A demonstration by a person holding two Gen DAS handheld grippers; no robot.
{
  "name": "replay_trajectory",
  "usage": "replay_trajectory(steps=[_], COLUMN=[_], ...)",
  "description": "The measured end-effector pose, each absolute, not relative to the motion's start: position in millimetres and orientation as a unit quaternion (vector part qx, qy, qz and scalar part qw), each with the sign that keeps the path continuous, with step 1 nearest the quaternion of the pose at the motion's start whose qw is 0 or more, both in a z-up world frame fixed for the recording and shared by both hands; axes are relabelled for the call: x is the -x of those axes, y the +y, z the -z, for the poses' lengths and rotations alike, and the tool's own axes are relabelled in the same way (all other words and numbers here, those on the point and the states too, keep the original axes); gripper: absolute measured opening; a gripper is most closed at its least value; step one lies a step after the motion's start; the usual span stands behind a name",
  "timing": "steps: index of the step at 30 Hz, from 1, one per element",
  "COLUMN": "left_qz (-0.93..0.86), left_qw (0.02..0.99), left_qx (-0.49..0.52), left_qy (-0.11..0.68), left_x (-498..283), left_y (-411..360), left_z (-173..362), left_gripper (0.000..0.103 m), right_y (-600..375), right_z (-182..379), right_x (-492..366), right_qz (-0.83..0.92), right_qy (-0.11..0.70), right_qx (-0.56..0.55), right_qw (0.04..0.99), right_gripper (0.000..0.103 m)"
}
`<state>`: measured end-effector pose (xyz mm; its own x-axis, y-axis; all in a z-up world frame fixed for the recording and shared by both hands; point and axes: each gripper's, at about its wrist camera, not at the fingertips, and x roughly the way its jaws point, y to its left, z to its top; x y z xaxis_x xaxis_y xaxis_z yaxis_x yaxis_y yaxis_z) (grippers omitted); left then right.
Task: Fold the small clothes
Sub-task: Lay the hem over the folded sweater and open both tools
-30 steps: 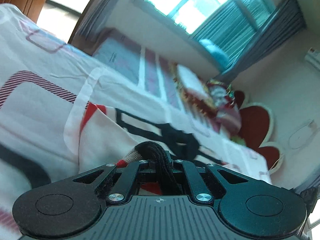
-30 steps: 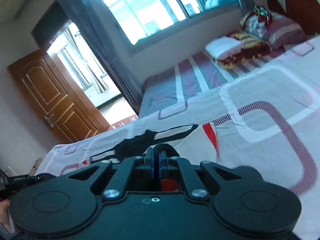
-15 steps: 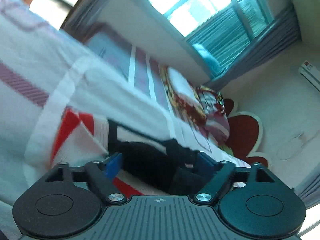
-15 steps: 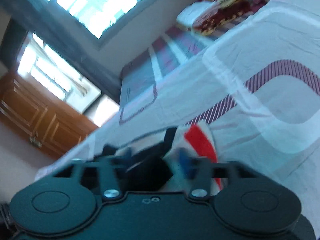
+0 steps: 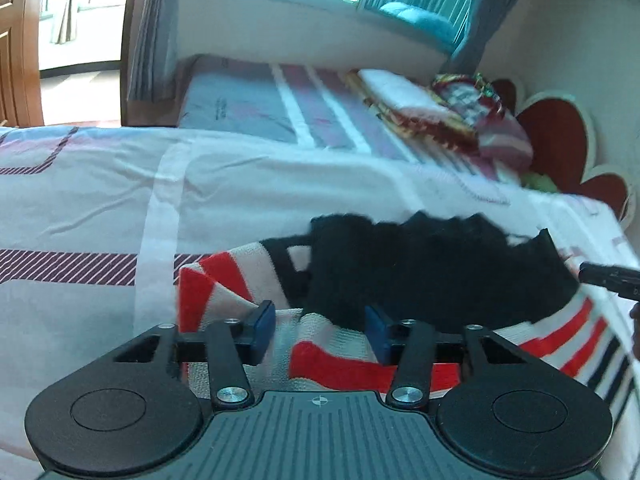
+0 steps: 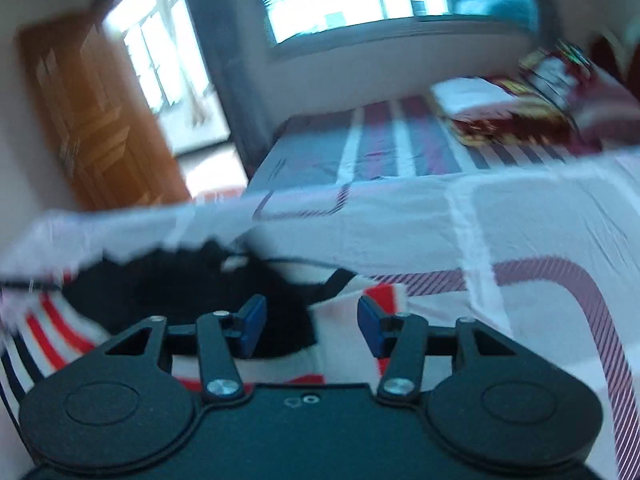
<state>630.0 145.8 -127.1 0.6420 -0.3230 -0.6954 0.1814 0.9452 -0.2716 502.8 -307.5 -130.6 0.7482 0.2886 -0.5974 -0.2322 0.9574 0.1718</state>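
Holding my left tool (image 5: pixel 320 330) and my right tool (image 6: pixel 308 324) low over the small sweater (image 5: pixel 400 276), I see both about half open and closing, with cloth lying between the blue pads but not pinched yet. The sweater, red and white stripes with a big black part, lies bunched on the bed (image 5: pixel 80 208). If I close too early, I may grab only the top layer. Then the fold could slip and go crooked. The soft knit could also drag across the sheet.

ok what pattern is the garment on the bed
Red, white and black stripes with a large black patch on the garment; clearest in the left wrist view.
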Motion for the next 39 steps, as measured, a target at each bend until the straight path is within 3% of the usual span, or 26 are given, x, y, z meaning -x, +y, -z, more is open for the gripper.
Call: replay_trajectory(steps=[4,5,6,7,8,10,19,22,26,30,33,35,39], left_qz=[0.141,0.142,0.142,0.144,0.146,0.134,0.093,0.064,0.048,0.049,0.050,0.050,0.049], left_qw=[0.904,0.905,0.907,0.911,0.913,0.920,0.945,0.938,0.930,0.932,0.931,0.931,0.933], left_qx=[0.077,0.066,0.055,0.051,0.060,0.069,0.044,0.030,0.058,0.024,0.022,0.021,0.015], left_qy=[0.397,0.396,0.392,0.384,0.376,0.361,0.311,0.339,0.360,0.358,0.360,0.361,0.355], left_x=[-632,-632,-632,-628,-625,-619,-606,-615,-615,-613,-613,-613,-611], left_y=[141,138,136,136,139,142,148,150,170,163,162,163,160], left_z=[131,132,132,132,130,128,107,115,132,131,128,126,117], left_gripper=[0.047,0.040,0.025,0.012,0.007,0.006,0.006,0.000,0.000,0.000,0.000,0.000,0.001], right_y=[-286,-281,-278,-274,-269,-260,-260,-267,-274,-273,-272,-274,-279], right_z=[137,140,143,143,144,142,118,128,153,154,152,150,141], right_x=[-513,-519,-522,-523,-523,-521,-518,-529,-536,-536,-538,-534,-526], right_qz=[-0.125,-0.114,-0.107,-0.108,-0.115,-0.113,-0.082,-0.065,-0.050,-0.052,-0.050,-0.045,-0.041], right_qy=[0.339,0.347,0.352,0.353,0.351,0.339,0.261,0.282,0.323,0.325,0.327,0.321,0.304], right_qx=[-0.007,0.007,0.018,0.022,0.026,0.050,0.061,0.045,0.036,0.034,0.037,0.026,0.017], right_qw=[0.932,0.931,0.929,0.929,0.929,0.933,0.960,0.956,0.944,0.944,0.943,0.946,0.952], right_gripper=[0.045,0.040,0.040,0.034,0.016,0.005,0.004,0.004,0.004,0.005,0.011,0.023,0.025])
